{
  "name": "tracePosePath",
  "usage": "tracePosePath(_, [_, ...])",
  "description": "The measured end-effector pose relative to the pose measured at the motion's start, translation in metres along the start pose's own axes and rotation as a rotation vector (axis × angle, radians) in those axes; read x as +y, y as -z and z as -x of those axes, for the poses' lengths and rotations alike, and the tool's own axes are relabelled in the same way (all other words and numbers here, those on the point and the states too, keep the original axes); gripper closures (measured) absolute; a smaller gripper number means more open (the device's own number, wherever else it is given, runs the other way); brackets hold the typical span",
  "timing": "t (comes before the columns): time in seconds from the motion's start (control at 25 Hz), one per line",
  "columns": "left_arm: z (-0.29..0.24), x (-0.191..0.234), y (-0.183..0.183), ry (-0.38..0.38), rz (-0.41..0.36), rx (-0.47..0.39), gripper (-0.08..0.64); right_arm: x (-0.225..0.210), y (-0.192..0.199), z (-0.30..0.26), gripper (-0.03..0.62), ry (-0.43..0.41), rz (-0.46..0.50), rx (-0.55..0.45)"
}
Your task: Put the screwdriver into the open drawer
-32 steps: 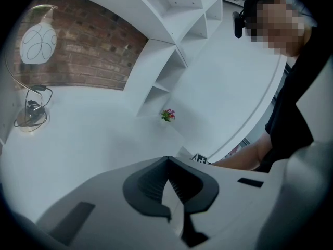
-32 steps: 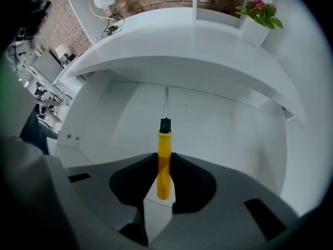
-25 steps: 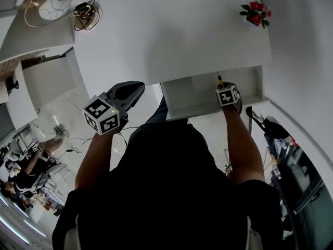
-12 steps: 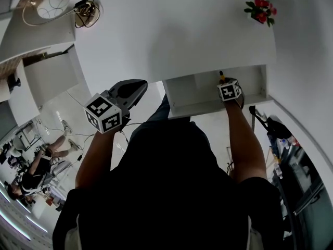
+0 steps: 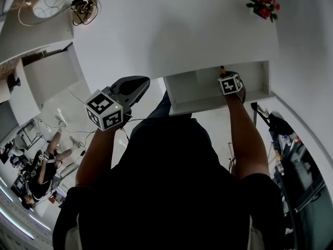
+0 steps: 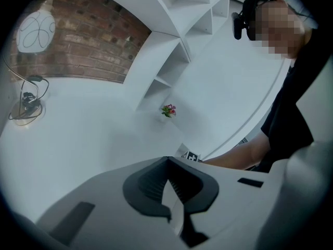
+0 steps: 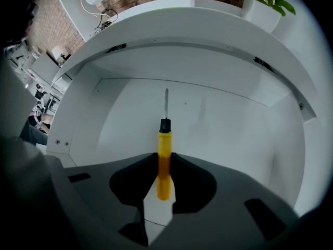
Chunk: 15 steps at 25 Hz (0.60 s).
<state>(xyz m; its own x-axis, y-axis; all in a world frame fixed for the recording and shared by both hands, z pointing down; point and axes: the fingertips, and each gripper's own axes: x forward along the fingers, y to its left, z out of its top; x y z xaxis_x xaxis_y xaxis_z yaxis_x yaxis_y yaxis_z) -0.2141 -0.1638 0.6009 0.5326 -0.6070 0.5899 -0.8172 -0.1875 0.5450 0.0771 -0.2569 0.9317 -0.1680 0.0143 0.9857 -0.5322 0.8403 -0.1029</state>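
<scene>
Right gripper [image 7: 164, 163] fingers clamp the yellow-handled screwdriver [image 7: 164, 155] over the open drawer [image 7: 229, 129], shaft pointing straight ahead along the fingers. Left gripper [image 6: 167, 163], fingers together and empty, hangs well apart at the worktop [image 5: 171, 30] edge.

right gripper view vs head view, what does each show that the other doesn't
Right gripper view only: the right gripper has its claw shut on the screwdriver by the yellow handle, shaft pointing into the drawer. Head view only: the left gripper, left of the drawer. Both: the open drawer and the flower pot.
</scene>
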Motion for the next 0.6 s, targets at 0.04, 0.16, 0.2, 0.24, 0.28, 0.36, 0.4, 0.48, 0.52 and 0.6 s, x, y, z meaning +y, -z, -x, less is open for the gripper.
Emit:
tracePosePath(0.04, [0.0000,0.0001,0.0008,0.001,0.000,0.002,0.541,0.0002,0.0040,-0.0018,0.506,0.000,-0.004,0.014])
tracePosePath(0.16, [0.0024,0.0038,0.0013,-0.004,0.003,0.003,0.541,-0.0006,0.0076,-0.0037,0.506,0.009,-0.011,0.022])
tracePosePath(0.2, [0.0039,0.0059,0.0009,-0.007,0.004,0.001,0.541,-0.0005,0.0075,-0.0044,0.506,0.012,-0.013,0.022])
tracePosePath(0.24, [0.0052,0.0078,0.0005,-0.011,0.004,0.000,0.541,-0.0003,0.0072,-0.0055,0.506,0.013,-0.013,0.022])
tracePosePath(0.28, [0.0059,0.0089,0.0004,-0.014,0.004,-0.002,0.541,-0.0001,0.0070,-0.0066,0.506,0.014,-0.011,0.023])
tracePosePath(0.36, [0.0061,0.0093,0.0012,-0.015,0.004,-0.003,0.541,-0.0004,0.0071,-0.0082,0.506,0.018,-0.002,0.024])
tracePosePath(0.4, [0.0062,0.0092,0.0019,-0.014,0.004,-0.002,0.541,-0.0006,0.0072,-0.0085,0.506,0.020,0.002,0.024])
tracePosePath(0.48, [0.0071,0.0090,0.0028,-0.013,0.004,0.000,0.541,0.0001,0.0077,-0.0083,0.506,0.020,0.000,0.024])
tracePosePath(0.52, [0.0075,0.0091,0.0027,-0.012,0.004,0.001,0.541,0.0004,0.0079,-0.0081,0.506,0.020,-0.003,0.024])
tracePosePath(0.6, [0.0076,0.0093,0.0020,-0.011,0.002,0.002,0.541,0.0007,0.0080,-0.0080,0.506,0.019,-0.007,0.026])
